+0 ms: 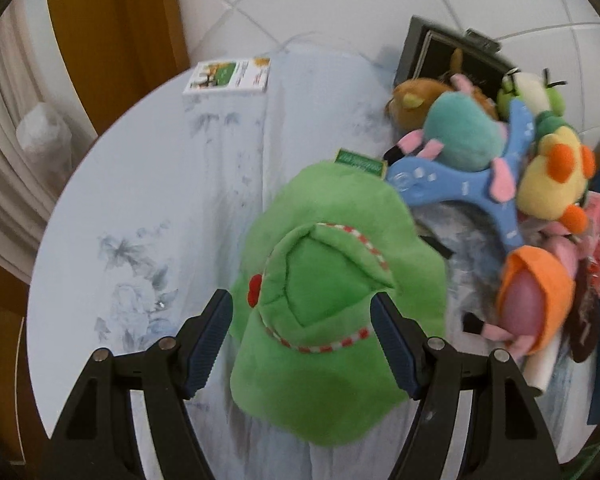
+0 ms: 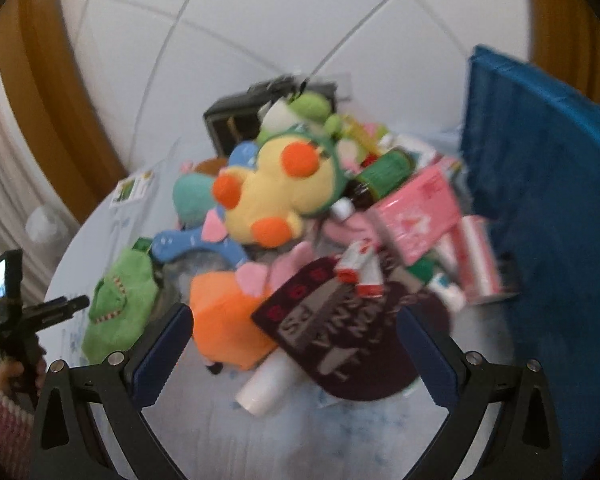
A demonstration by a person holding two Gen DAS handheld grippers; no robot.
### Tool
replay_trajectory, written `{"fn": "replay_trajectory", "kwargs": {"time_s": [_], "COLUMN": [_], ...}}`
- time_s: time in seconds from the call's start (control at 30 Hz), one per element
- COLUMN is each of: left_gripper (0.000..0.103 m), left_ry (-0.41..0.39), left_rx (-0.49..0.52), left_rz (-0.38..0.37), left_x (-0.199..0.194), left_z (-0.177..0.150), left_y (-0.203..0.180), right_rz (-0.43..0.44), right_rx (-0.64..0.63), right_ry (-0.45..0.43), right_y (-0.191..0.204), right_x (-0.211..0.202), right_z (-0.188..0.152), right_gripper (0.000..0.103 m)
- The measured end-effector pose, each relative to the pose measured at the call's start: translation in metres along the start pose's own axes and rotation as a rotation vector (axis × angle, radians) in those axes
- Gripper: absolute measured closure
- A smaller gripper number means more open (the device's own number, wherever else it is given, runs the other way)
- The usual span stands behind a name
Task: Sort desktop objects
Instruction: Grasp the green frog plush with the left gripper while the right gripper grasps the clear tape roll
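A green plush toy (image 1: 332,280) with red-and-white trim lies on the pale blue cloth of the round table (image 1: 140,208). My left gripper (image 1: 301,320) is open, its fingers on either side of the plush's near part; contact is unclear. The plush also shows in the right wrist view (image 2: 118,304). My right gripper (image 2: 294,340) is open and empty above a dark maroon pouch (image 2: 340,328), an orange plush (image 2: 228,320) and a white tube (image 2: 266,384). A yellow duck plush (image 2: 268,196) tops the pile.
A heap of toys, bottles and pink boxes (image 2: 420,208) fills the table's right half. A blue fabric bin (image 2: 548,208) stands at the right. A dark box (image 1: 440,56) sits at the back, a small card box (image 1: 228,74) at the far left edge.
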State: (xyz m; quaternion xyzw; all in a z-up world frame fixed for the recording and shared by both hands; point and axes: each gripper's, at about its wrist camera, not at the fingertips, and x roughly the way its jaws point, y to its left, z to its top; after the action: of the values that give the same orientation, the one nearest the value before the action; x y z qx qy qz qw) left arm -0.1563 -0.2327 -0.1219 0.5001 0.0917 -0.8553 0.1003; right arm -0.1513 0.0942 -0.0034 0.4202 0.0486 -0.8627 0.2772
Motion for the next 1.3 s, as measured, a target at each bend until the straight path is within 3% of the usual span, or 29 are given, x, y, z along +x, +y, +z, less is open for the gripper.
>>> {"fn": "replay_trajectory", "kwargs": {"time_s": [0.2,0.33,0.37,0.4,0.47,0.5,0.53,0.57,0.7,0.83,0.93,1.0,1.03,1.17,1.3], "left_gripper": [0.031,0.027,0.032,0.049,0.063,0.082,0.085,0.09,0.092,0.092,0.092,0.092,0.092,0.092,0.088], "left_ry": [0.07,0.025,0.019,0.001,-0.014,-0.027,-0.033,-0.035,-0.08,-0.117,-0.094,-0.062,-0.053,-0.032,0.034], "left_rx": [-0.044,-0.109,-0.109,-0.108,-0.104,-0.098,-0.096,-0.104,-0.111,-0.086,-0.053,-0.067,-0.085,-0.105,-0.131], "left_rz": [-0.019,-0.123,-0.137,-0.176,-0.2,-0.193,-0.191,-0.175,-0.11,0.021,0.14,0.141,0.116,0.079,0.029], "left_x": [0.047,0.057,0.058,0.057,0.054,0.051,0.046,0.041,0.016,-0.007,-0.004,0.006,0.011,0.03,0.06], "left_z": [0.006,0.01,0.01,0.009,0.009,0.009,0.009,0.009,0.009,0.006,0.0,-0.005,-0.005,-0.004,0.0], "left_y": [0.014,0.027,0.029,0.032,0.035,0.037,0.041,0.046,0.071,0.089,0.096,0.102,0.104,0.1,0.092], "right_rz": [0.046,0.081,0.09,0.1,0.13,0.151,0.163,0.175,0.23,0.257,0.25,0.242,0.238,0.224,0.218], "right_rx": [-0.053,-0.099,-0.111,-0.125,-0.153,-0.169,-0.181,-0.193,-0.238,-0.253,-0.251,-0.235,-0.229,-0.249,-0.256], "right_ry": [0.074,0.118,0.131,0.147,0.171,0.183,0.193,0.202,0.239,0.288,0.341,0.372,0.379,0.398,0.427], "right_y": [0.03,0.053,0.059,0.066,0.081,0.09,0.098,0.105,0.134,0.153,0.163,0.165,0.165,0.173,0.18], "right_x": [0.05,0.08,0.088,0.095,0.11,0.118,0.123,0.129,0.152,0.17,0.191,0.201,0.205,0.218,0.234], "right_z": [0.015,0.02,0.021,0.021,0.02,0.02,0.019,0.018,0.012,0.005,0.0,-0.003,-0.004,-0.004,-0.003], "right_gripper": [0.0,0.0,0.0,0.0,0.0,0.0,0.0,0.0,0.0,0.0,0.0,0.0,0.002,0.039,0.055]}}
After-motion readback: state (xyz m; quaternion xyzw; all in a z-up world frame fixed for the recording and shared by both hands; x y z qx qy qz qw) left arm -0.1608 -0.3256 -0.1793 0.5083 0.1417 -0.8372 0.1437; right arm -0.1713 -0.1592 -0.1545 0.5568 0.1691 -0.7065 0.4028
